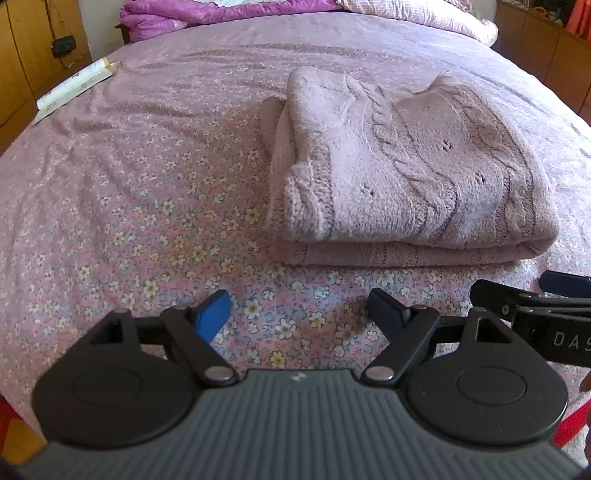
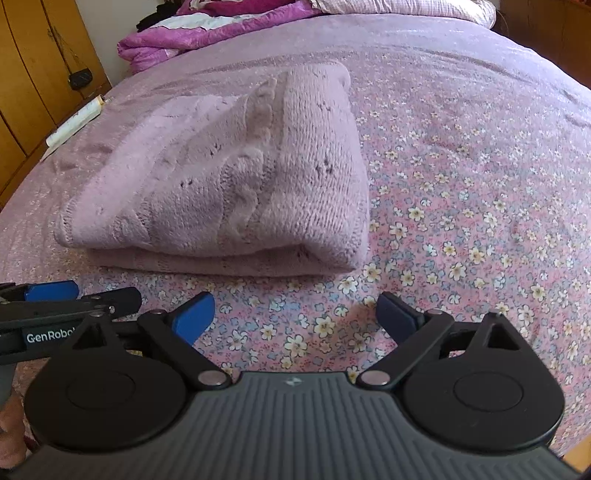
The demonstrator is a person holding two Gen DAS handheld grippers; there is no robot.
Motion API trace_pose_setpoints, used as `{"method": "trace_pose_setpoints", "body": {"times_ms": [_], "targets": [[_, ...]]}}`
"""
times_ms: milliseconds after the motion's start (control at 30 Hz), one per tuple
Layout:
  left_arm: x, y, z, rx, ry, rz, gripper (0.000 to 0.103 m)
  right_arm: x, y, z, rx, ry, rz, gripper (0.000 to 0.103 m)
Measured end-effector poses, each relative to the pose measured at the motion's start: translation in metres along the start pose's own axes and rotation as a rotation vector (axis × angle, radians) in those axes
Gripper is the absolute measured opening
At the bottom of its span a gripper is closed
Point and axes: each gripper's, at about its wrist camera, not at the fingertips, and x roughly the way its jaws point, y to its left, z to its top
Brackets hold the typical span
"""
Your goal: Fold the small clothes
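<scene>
Both tongs gape empty over the bed, just short of a folded sweater.

The left tongs (image 1: 297,314) and right tongs (image 2: 295,314) stand side by side, holding nothing, above bare flowered sheet (image 1: 129,206). The pink knitted sweater (image 1: 406,166) lies folded just beyond them, its near fold facing them, open sheet all round. A pale tube (image 1: 74,88) sits at the bed's far left edge, purple bedding (image 1: 207,14) at the head, wooden cabinets (image 2: 33,74) alongside.
</scene>
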Motion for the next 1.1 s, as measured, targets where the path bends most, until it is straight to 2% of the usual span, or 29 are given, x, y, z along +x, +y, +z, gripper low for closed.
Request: {"method": "trace_pose_setpoints", "body": {"times_ms": [367, 1100], "targets": [[0.0023, -0.0024, -0.0002, 0.014, 0.012, 0.016, 0.085, 0.0042, 0.0043, -0.0001, -0.013, 0.008, -0.012, 0.103], [0.0038, -0.0019, -0.0004, 0.022, 0.003, 0.014, 0.085, 0.0057, 0.0047, 0.0011, -0.005, 0.011, -0.014, 0.103]]}}
